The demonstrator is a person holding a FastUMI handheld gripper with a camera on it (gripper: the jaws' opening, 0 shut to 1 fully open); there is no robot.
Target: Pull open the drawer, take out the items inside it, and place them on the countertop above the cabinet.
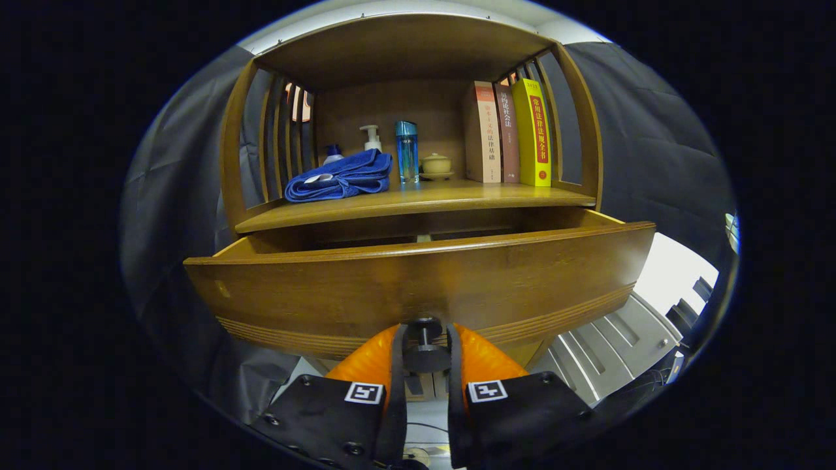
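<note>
The drawer was shiny brown wood with thin carved lines along its bottom edge, and its round knob between the gripper fingers was black. The surface above it was the same warm brown, and on it lay a bright blue towel, a clear blue bottle, a white pump bottle and a small tan pot. Three books stood there too: a tan book with an orange top, a dark brown book, and a yellow book with a red stripe.
</note>
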